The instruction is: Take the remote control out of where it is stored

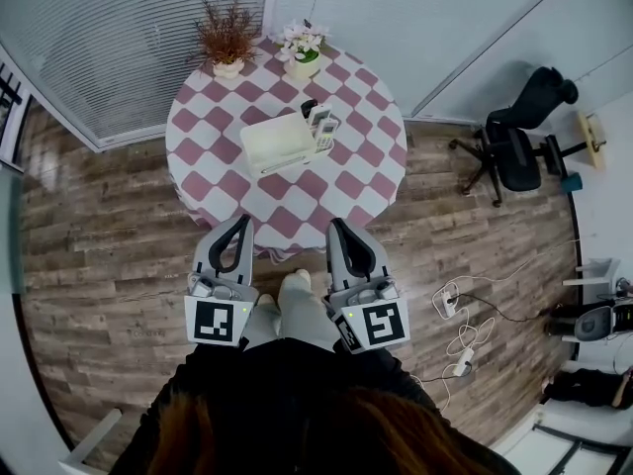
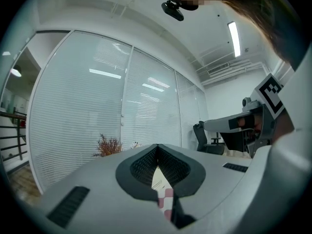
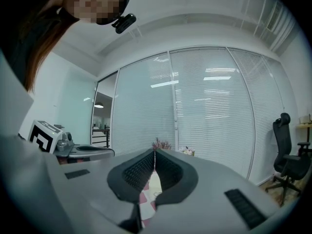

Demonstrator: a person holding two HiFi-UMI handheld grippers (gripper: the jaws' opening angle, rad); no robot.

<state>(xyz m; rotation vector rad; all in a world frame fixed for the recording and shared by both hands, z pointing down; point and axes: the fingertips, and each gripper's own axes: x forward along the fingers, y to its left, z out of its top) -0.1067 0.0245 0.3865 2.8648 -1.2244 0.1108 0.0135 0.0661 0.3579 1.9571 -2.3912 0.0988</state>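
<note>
I hold the left gripper [image 1: 240, 222] and right gripper [image 1: 337, 226] pinched shut and empty at the table's [image 1: 210, 158] near edge. The remote control [image 1: 322, 127] lies well ahead, at the white box's [image 1: 272, 144] right end.

Smooth checked cloth [image 1: 297, 191] over the tabletop [image 1: 203, 161], matt rough-grained wood plank floor [image 1: 109, 236], smooth white plastic-looking box [image 1: 275, 144]
</note>
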